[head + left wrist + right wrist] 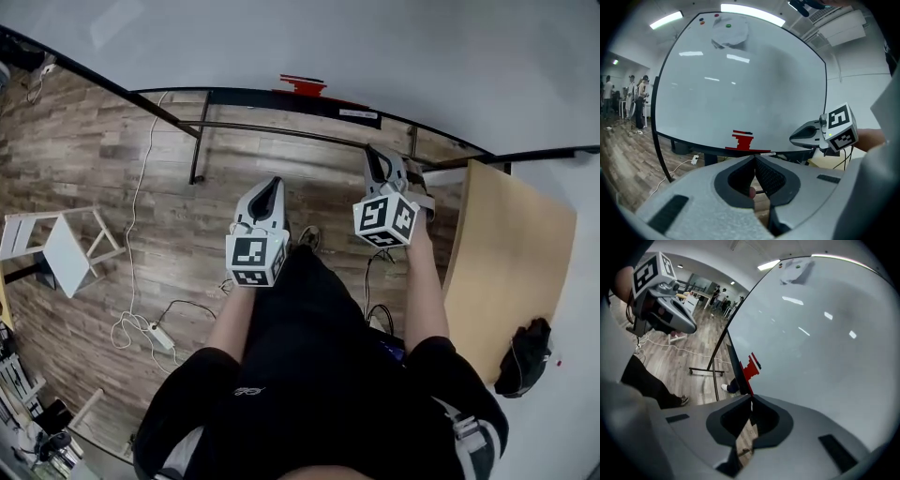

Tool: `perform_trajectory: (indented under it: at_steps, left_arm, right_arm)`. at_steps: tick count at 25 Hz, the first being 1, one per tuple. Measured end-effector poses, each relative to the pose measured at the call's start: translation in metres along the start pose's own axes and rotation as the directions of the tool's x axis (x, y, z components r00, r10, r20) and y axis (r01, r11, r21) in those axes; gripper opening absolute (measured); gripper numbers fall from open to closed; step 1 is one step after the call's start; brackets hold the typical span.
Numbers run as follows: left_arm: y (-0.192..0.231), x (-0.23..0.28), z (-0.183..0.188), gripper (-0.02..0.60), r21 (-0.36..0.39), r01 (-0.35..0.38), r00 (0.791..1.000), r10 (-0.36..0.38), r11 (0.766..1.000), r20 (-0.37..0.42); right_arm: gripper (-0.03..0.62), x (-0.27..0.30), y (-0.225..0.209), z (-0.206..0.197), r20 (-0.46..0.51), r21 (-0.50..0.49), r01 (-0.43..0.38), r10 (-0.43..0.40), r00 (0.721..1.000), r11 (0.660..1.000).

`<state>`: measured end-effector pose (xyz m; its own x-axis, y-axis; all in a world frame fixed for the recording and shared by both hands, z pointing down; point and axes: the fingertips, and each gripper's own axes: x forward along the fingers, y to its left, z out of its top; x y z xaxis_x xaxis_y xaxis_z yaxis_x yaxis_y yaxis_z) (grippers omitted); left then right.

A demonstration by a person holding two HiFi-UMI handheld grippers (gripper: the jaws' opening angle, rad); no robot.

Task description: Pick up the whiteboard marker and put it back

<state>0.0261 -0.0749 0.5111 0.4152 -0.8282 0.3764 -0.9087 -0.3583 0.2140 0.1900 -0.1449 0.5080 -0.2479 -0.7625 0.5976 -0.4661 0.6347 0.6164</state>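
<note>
A: Left gripper first. Jaws?
B: Closed, tips meeting, nothing pinched betw. them. It's held in the air, clear of everything.
A: What's around those jaws?
B: Off to their left there's wood floor w/ a white plug strip on a cable. Straight ahead is a big whiteboard. Its black bottom ledge runs just above the jaw tips in that view.
A: And the marker?
B: Best match is a short dark stick lying flat on top of a red block on that ledge. It's dead ahead of the left jaws and well apart from them. Too small to be sure it's the marker.
A: Right gripper?
B: Jaws also shut, pads together, empty. It sits to the right of the left jaws, a bit further fwd. In its own view the red block is ahead, just above its tips, not touched.
A: Anything further rt?
B: Head view shows a tan wooden surface to the right of the right jaws, w/ a black bundle on it.
</note>
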Motion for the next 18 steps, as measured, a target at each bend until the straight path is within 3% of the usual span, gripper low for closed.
perform_trajectory:
  at_steps: [4, 11, 12, 13, 14, 18]
  left_arm:
    - [0.020, 0.016, -0.002, 0.006, -0.026, -0.003, 1.000, 0.003, 1.000, -0.013]
    - [0.059, 0.038, 0.016, 0.006, -0.054, -0.013, 0.999, 0.011, 0.998, -0.036]
    - [0.064, 0.040, 0.014, 0.006, -0.061, -0.015, 0.999, 0.012, 0.998, -0.046]
    - [0.070, 0.044, 0.011, 0.006, -0.065, -0.017, 0.998, 0.013, 0.998, -0.057]
    - [0.075, 0.048, 0.009, 0.006, -0.067, -0.019, 0.998, 0.014, 0.998, -0.067]
    - [0.093, 0.060, 0.001, 0.006, -0.089, -0.020, 0.996, 0.012, 0.996, -0.089]
  right_arm:
    - [0.003, 0.044, -0.001, -0.007, -0.091, -0.134, -0.054, 0.042, 0.995, 0.990]
    - [0.005, 0.097, -0.014, -0.028, -0.259, -0.237, -0.162, 0.099, 0.961, 0.958]
    - [0.025, 0.103, -0.013, -0.030, -0.283, -0.244, -0.186, 0.114, 0.952, 0.952]
    - [0.109, 0.111, -0.010, -0.034, -0.307, -0.247, -0.214, 0.133, 0.942, 0.945]
    - [0.137, 0.118, -0.008, -0.037, -0.329, -0.250, -0.238, 0.149, 0.933, 0.939]
    - [0.120, 0.140, -0.008, -0.044, -0.376, -0.272, -0.253, 0.140, 0.916, 0.929]
